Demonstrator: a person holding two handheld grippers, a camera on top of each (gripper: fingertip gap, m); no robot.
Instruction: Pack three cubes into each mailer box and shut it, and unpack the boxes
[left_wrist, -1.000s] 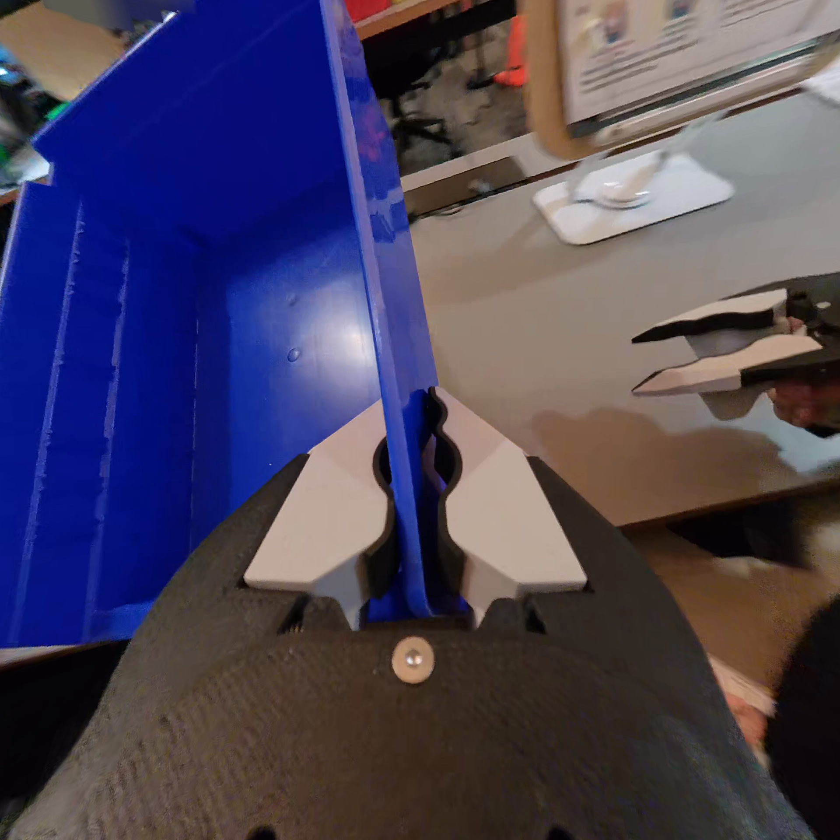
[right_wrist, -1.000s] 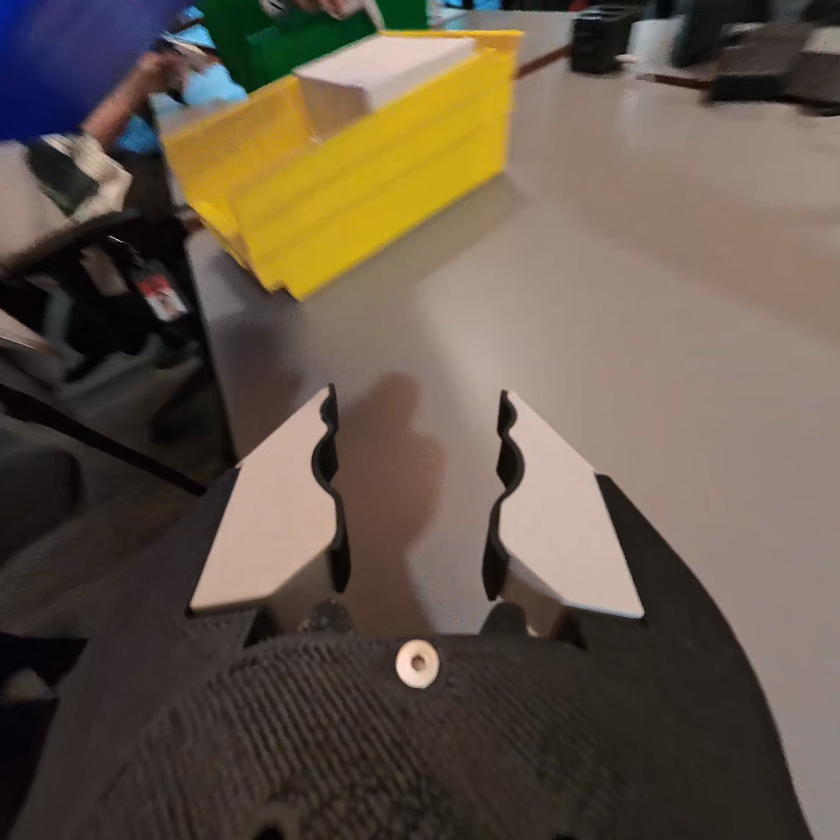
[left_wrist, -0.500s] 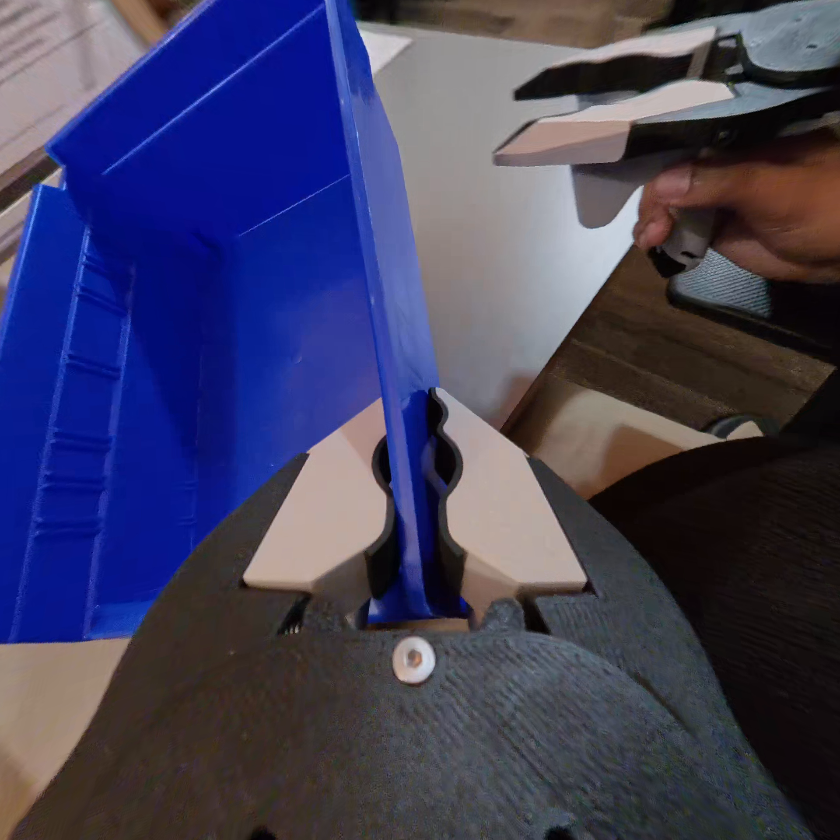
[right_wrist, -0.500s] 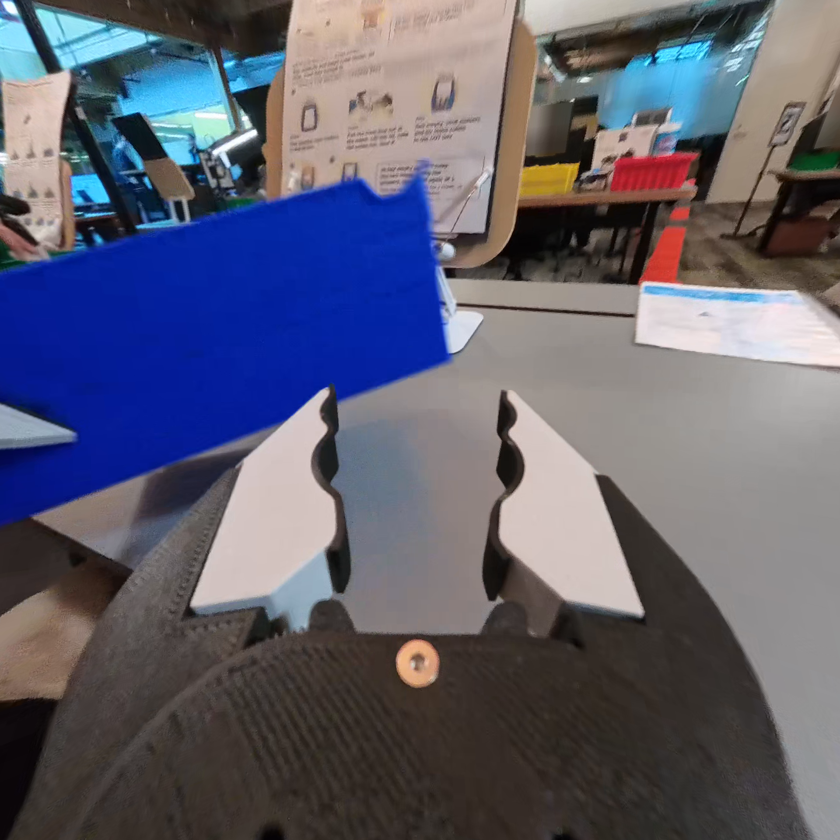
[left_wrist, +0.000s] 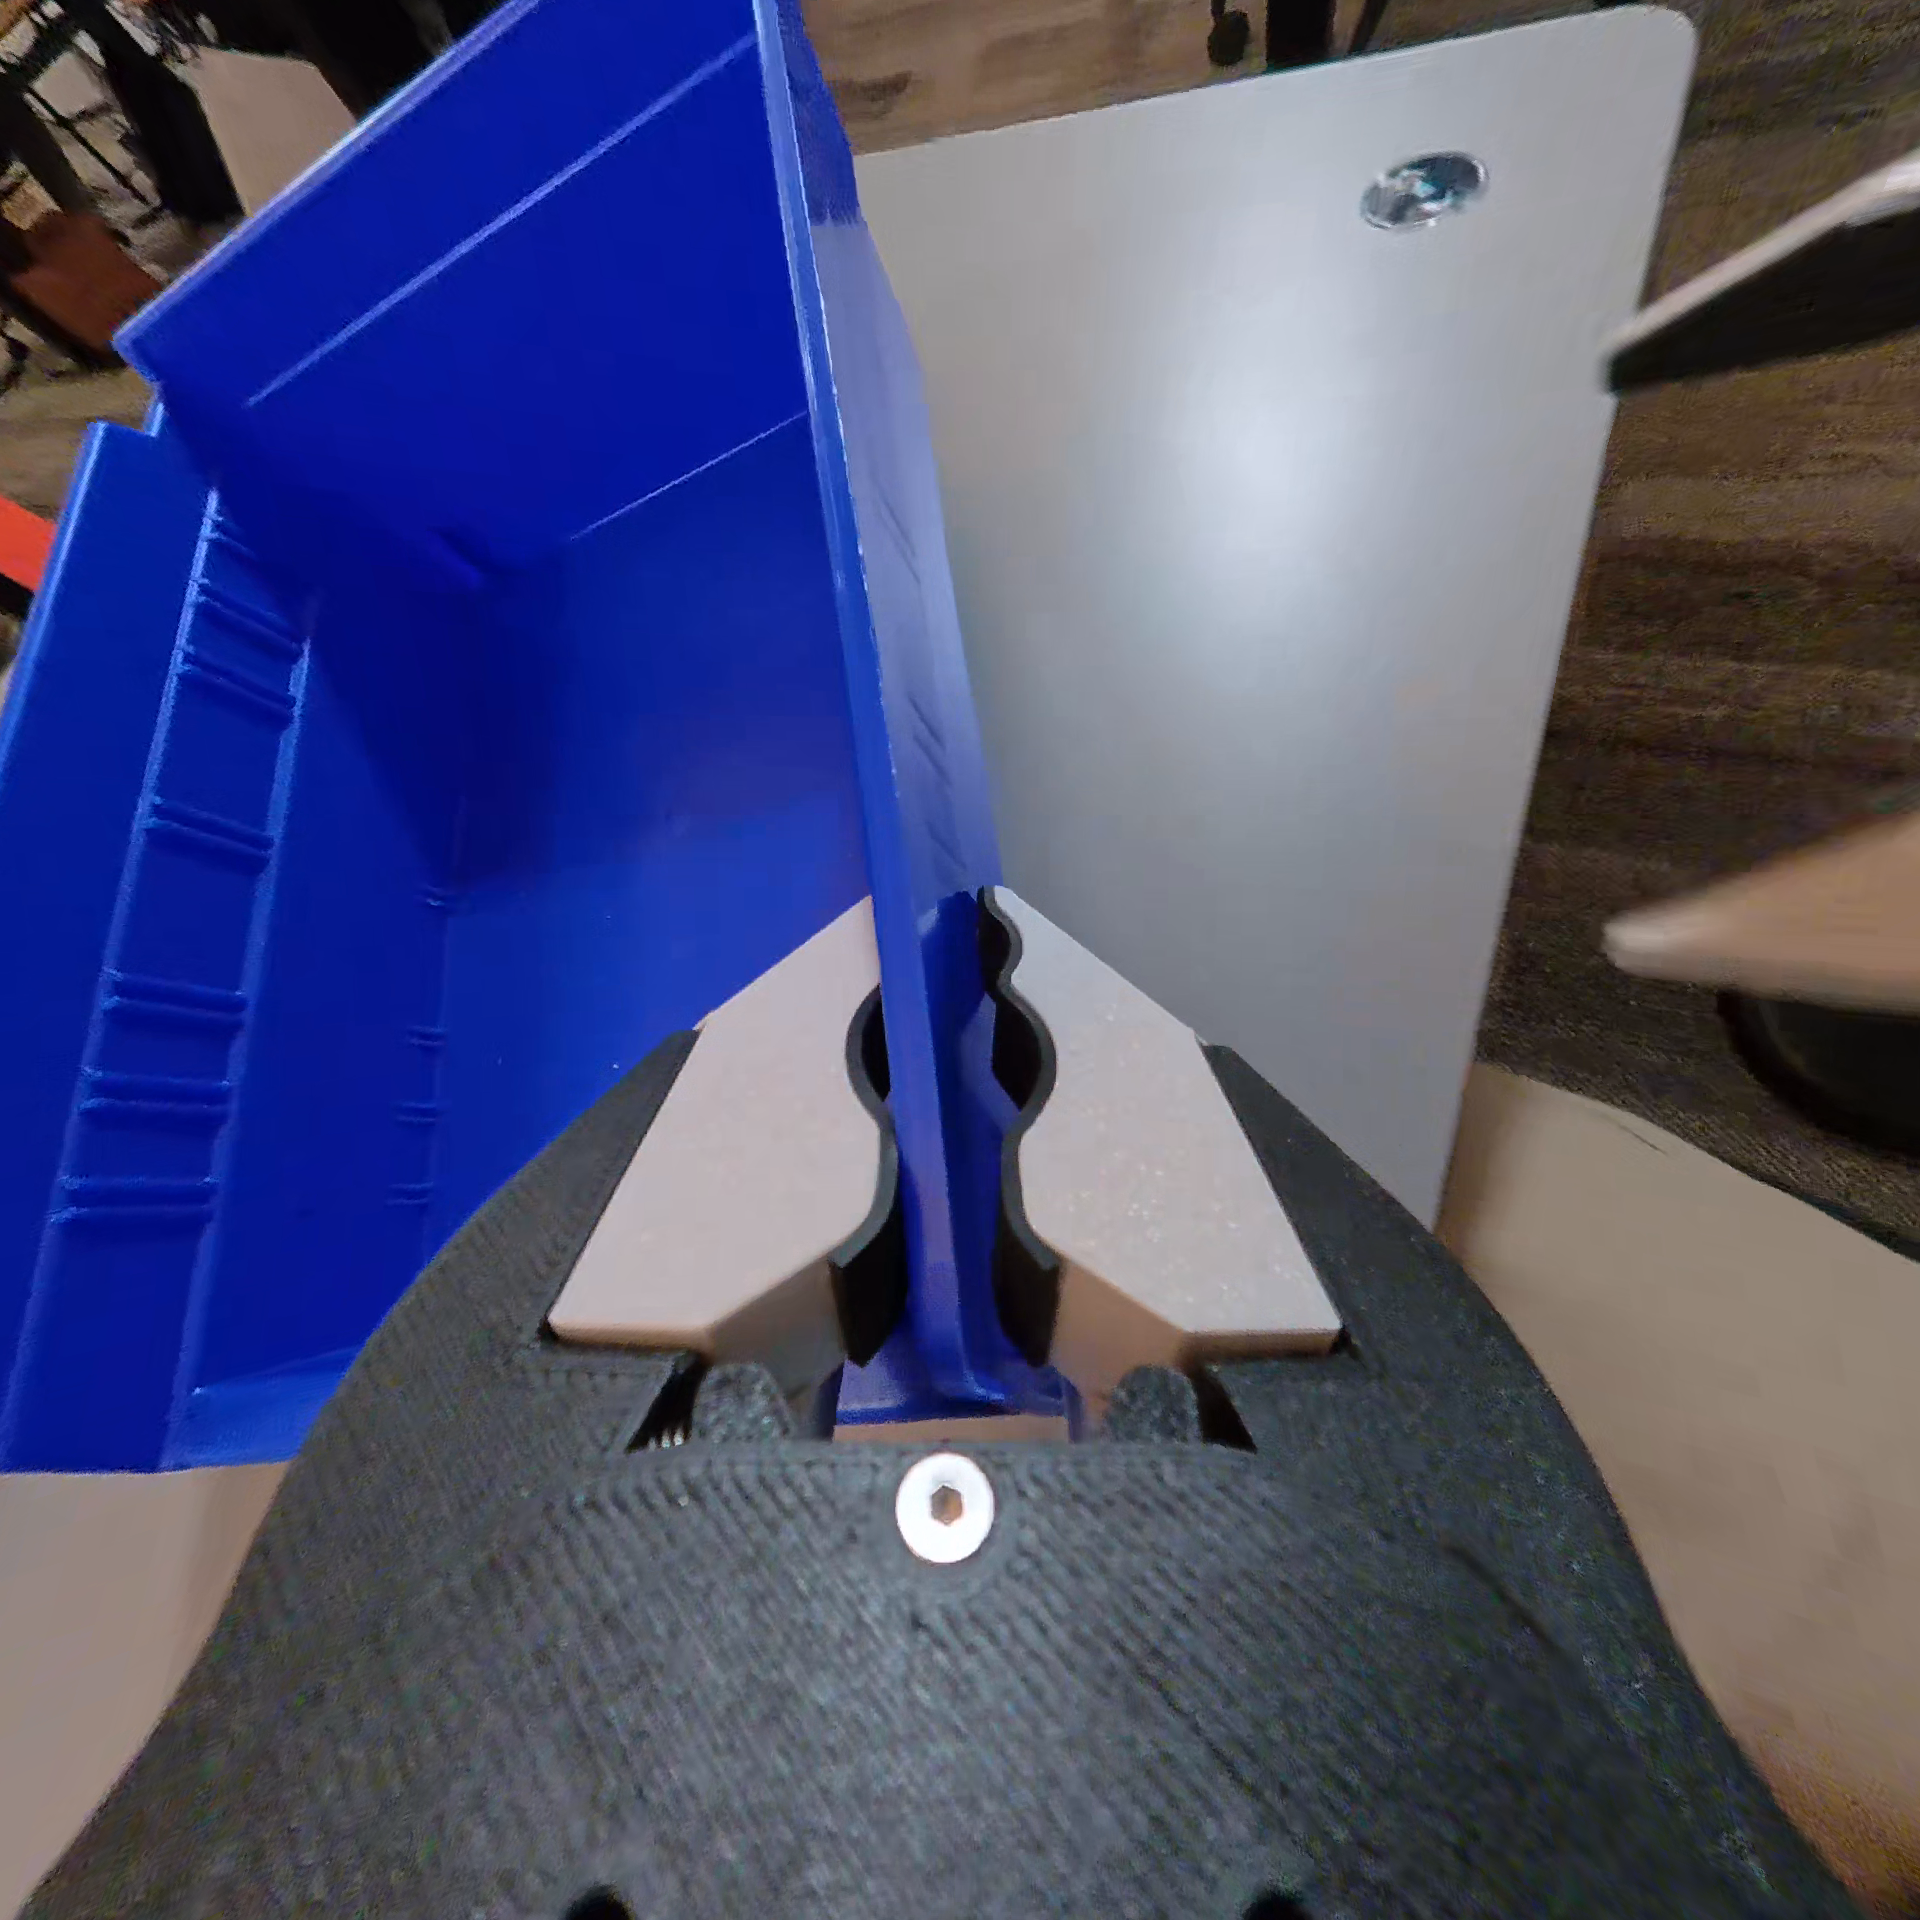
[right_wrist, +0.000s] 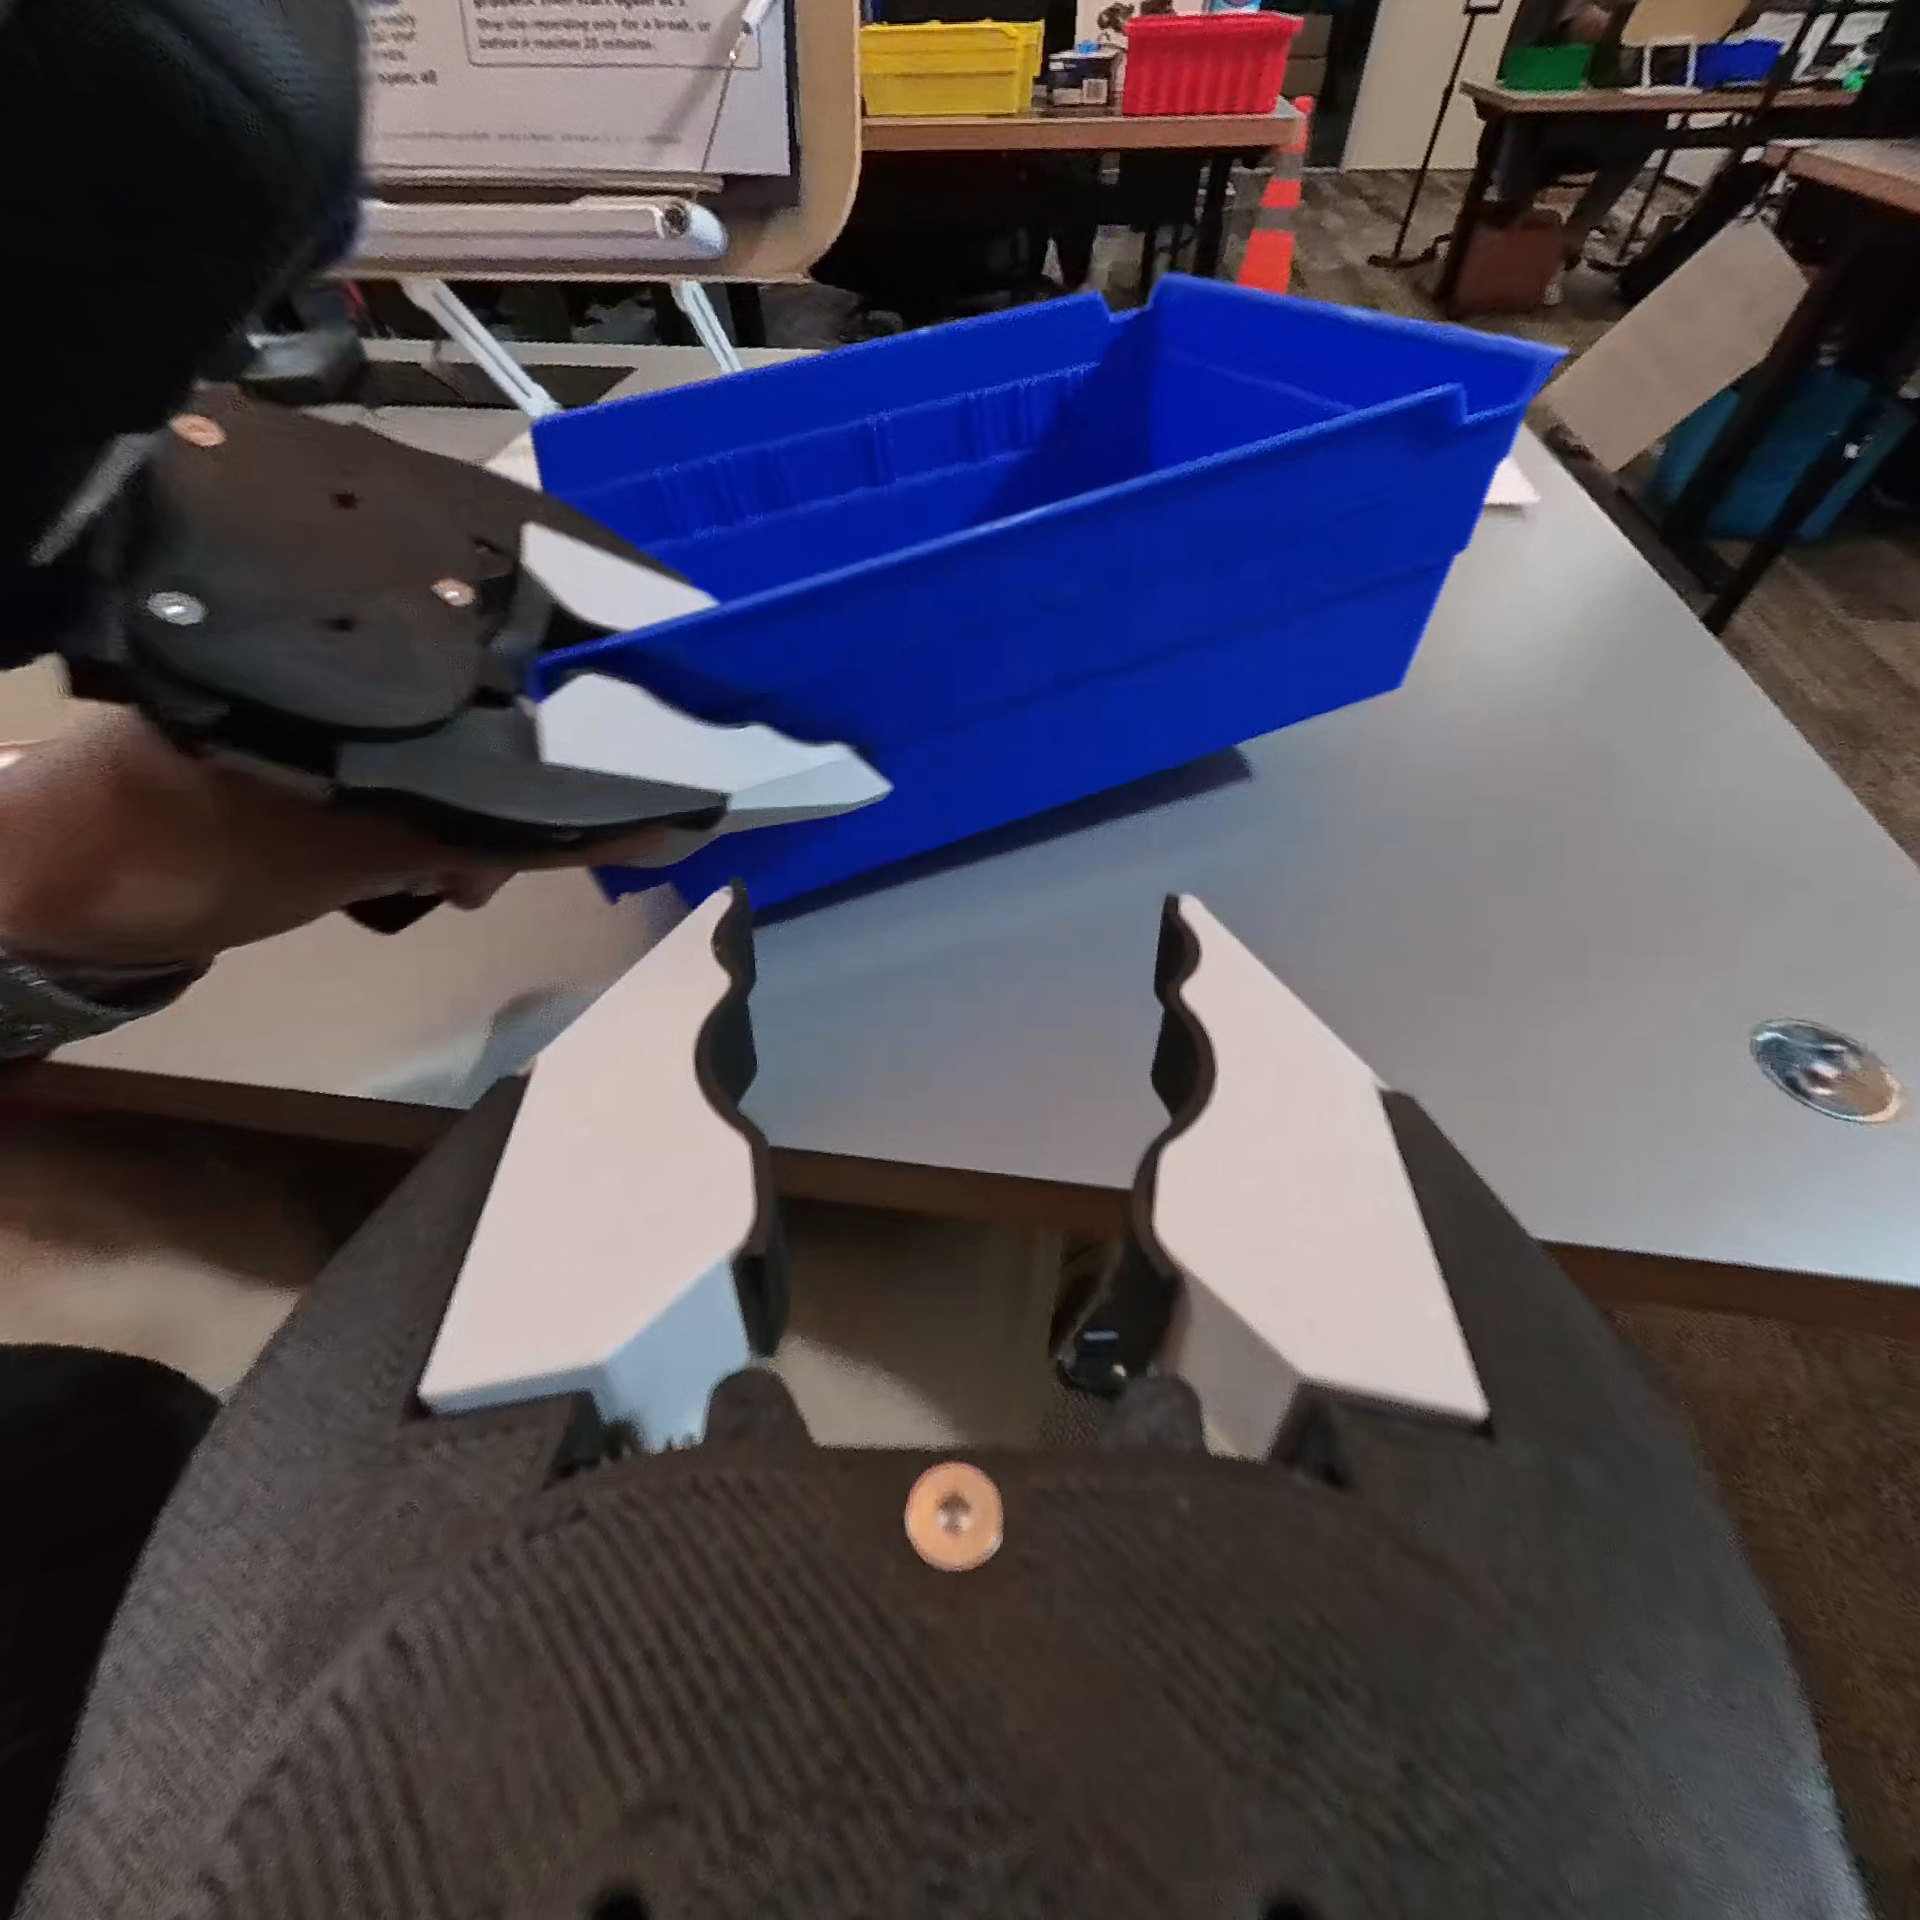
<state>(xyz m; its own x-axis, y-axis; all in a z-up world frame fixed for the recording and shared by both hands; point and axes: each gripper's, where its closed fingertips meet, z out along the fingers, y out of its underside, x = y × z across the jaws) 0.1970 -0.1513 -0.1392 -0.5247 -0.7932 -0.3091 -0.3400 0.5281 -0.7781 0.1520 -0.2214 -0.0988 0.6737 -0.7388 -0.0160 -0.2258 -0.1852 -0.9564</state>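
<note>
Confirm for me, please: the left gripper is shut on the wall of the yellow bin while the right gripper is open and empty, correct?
Not quite: the bin is blue, not yellow, as the right wrist view shows. The left gripper is indeed shut on its wall, and the right gripper is open and empty.

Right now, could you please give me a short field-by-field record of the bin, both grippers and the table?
bin: blue bin, empty inside, tilted, far end on the table
left gripper: left gripper shut on the bin's side wall
right gripper: right gripper open, holding nothing, near the table edge
table: grey table, round metal fitting near its edge
cubes and mailer boxes: none in view
</note>
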